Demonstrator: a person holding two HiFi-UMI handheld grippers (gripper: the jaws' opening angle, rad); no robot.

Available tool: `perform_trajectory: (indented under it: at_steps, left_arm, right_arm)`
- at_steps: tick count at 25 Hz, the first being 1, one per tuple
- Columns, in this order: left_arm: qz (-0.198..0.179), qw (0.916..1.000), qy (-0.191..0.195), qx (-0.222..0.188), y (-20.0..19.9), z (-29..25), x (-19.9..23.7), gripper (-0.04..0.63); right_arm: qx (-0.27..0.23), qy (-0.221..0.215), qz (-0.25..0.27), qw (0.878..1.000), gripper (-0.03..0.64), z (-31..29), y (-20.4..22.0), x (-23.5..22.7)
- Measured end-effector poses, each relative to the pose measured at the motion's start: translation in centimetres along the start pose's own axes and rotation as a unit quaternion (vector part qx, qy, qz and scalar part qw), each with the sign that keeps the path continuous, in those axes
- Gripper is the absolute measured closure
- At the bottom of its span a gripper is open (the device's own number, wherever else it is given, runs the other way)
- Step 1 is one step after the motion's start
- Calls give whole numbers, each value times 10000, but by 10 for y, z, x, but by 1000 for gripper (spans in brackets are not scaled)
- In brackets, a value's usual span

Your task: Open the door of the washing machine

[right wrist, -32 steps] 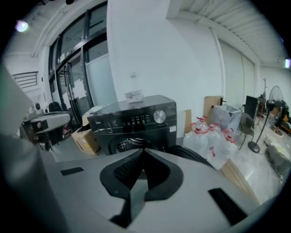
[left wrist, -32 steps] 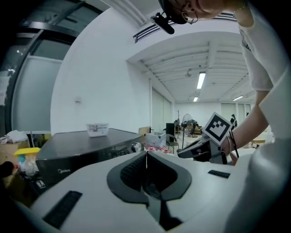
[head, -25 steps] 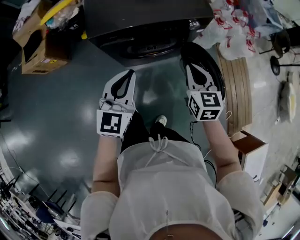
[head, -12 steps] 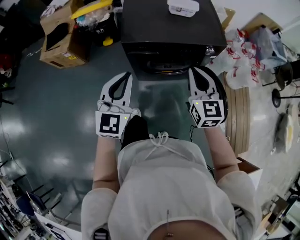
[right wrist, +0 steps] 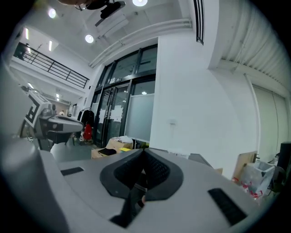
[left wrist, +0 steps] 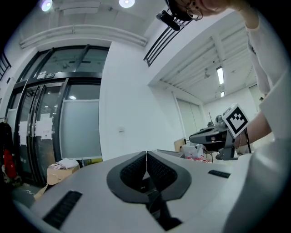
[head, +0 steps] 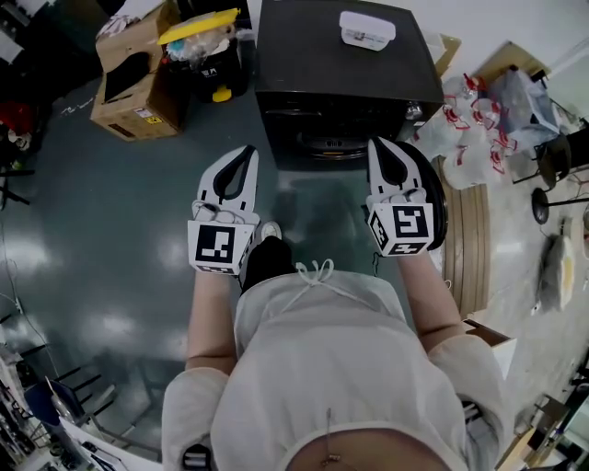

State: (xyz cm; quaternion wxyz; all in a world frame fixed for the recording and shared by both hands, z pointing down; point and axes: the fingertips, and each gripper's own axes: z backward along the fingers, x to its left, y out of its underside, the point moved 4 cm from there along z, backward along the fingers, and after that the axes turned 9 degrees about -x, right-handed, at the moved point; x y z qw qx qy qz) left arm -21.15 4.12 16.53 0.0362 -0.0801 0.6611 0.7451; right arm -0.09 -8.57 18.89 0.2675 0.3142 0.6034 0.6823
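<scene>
The black washing machine (head: 345, 69) stands at the top middle of the head view, its round drum opening (head: 329, 145) facing me. Its dark round door (head: 437, 189) hangs swung out to the right, partly hidden under my right gripper. The right gripper (head: 377, 143) is held level above that door, jaws shut and empty. To the left of the opening, my left gripper (head: 248, 151) is also shut on nothing. In the left gripper view the pads (left wrist: 146, 154) meet; the right gripper view shows the same for its pads (right wrist: 144, 152). Neither gripper touches the machine.
A small white box (head: 366, 28) lies on the machine's top. Cardboard boxes (head: 138, 74) with yellow items stand at the left, plastic bags (head: 474, 115) and a round wooden board (head: 469, 225) at the right. Glass doors (left wrist: 45, 113) and a white wall lie ahead.
Both grippers have risen together and stay shut. The head view has pulled back, so the machine's whole top and the white box now show.
</scene>
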Motion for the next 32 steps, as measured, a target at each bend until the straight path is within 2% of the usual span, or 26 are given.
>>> perform_trajectory:
  at_steps: [7, 23, 32]
  left_arm:
    - [71, 9998, 55, -196, -12, 16, -9, 574]
    - [260, 9993, 78, -267, -25, 57, -21, 574]
    - [156, 9995, 146, -212, -29, 67, -30, 574]
  right_arm:
    - [36, -261, -204, 9994, 612, 19, -8, 17]
    - [25, -251, -252, 9994, 614, 62, -19, 43]
    - [-62, -183, -261, 9995, 614, 78, -24, 45]
